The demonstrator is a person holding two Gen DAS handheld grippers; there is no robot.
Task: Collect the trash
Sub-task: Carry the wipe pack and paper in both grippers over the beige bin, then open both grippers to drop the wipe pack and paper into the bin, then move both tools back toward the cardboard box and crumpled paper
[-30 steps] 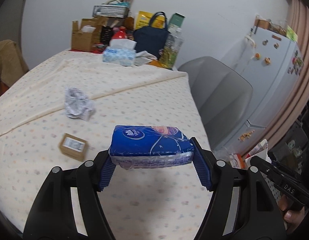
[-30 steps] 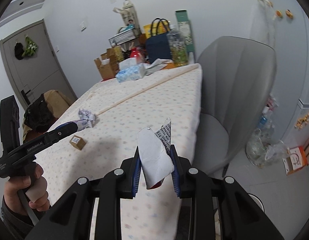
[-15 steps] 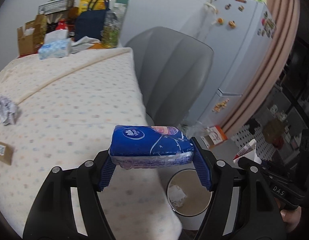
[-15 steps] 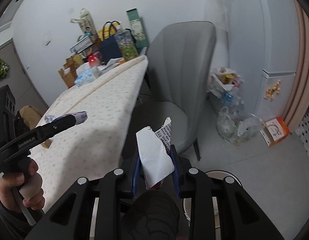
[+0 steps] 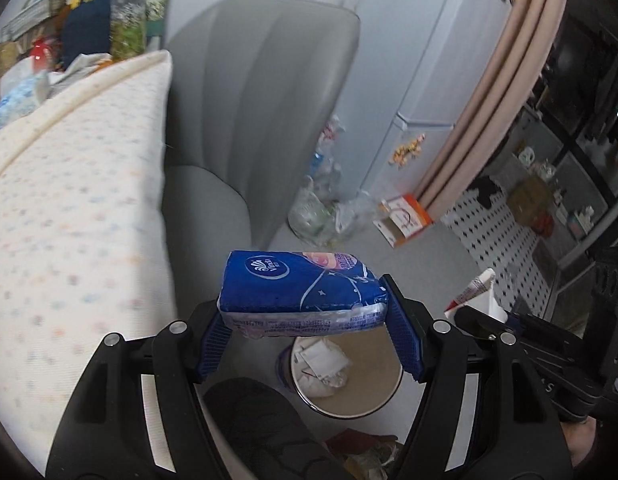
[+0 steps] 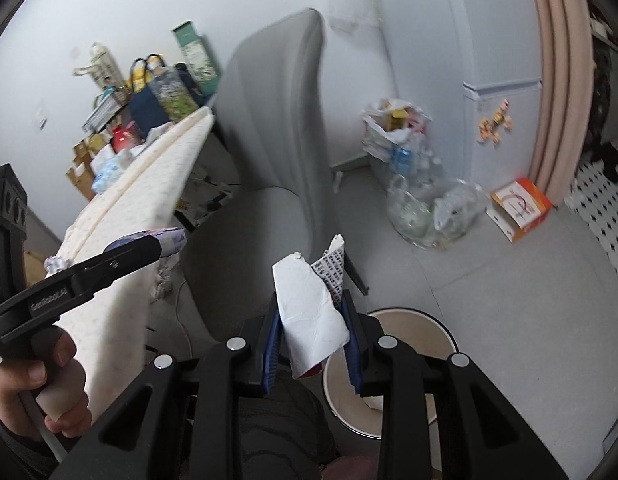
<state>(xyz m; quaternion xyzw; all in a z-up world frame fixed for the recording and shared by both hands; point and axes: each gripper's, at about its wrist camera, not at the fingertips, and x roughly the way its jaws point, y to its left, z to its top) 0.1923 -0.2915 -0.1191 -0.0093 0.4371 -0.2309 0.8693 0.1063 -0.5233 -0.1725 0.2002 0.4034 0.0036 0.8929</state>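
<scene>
My left gripper is shut on a blue tissue pack and holds it in the air just above a round trash bin on the floor; the bin holds crumpled white paper. My right gripper is shut on a torn white wrapper with printed text, held beside and above the same bin. The right gripper with its wrapper also shows in the left wrist view. The left gripper shows in the right wrist view, at the table's edge.
A grey chair stands beside the cloth-covered table. Bags of bottles and an orange box lie on the floor by the fridge. Clutter stands at the table's far end. My knee is below the grippers.
Both grippers have swung right and downward, away from the table and toward the floor. The bin is now closer and just below the held tissue pack and wrapper.
</scene>
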